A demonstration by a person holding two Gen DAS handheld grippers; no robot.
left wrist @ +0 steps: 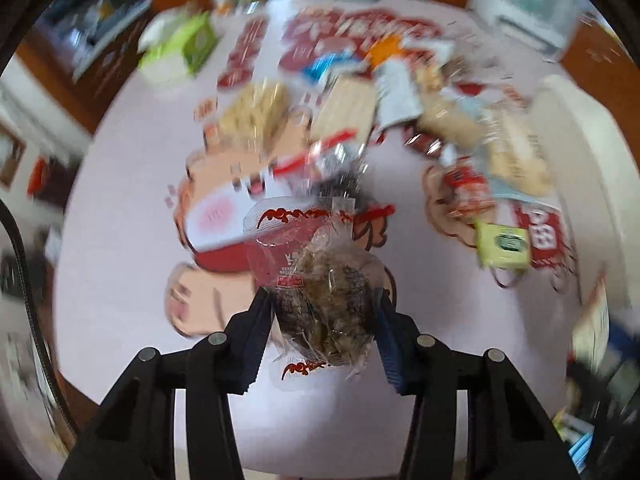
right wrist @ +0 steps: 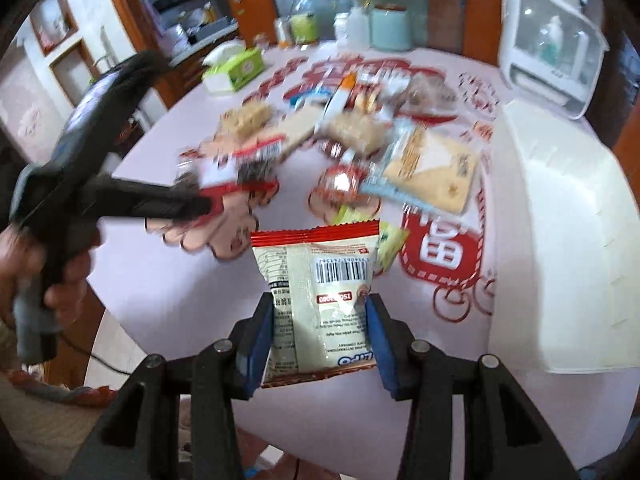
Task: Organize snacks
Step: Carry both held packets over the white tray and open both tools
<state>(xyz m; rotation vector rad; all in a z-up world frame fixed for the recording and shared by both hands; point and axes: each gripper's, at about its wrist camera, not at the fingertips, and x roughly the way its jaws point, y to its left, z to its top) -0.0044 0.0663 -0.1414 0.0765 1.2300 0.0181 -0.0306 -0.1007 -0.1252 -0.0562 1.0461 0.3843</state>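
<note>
Left claw grips a clear-wrapped brown snack; right claw grips a cream packet, both above the tabletop. Step in hand: carrying. Next, probably place each in the white bin.

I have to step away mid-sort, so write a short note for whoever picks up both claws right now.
Left claw: shut on a clear-wrapped brown snack, lifted off the table.
Right claw: shut on a cream packet with red ends, barcode side up, also lifted.
Snack pile: most packets lie loose mid-table on the pink tablecloth. A green-yellow packet lies apart, nearer the white bin on the right.
Done: two snacks picked up; nothing visibly sorted yet.
Left: place both held snacks, probably in the bin, then clear the pile.
</note>
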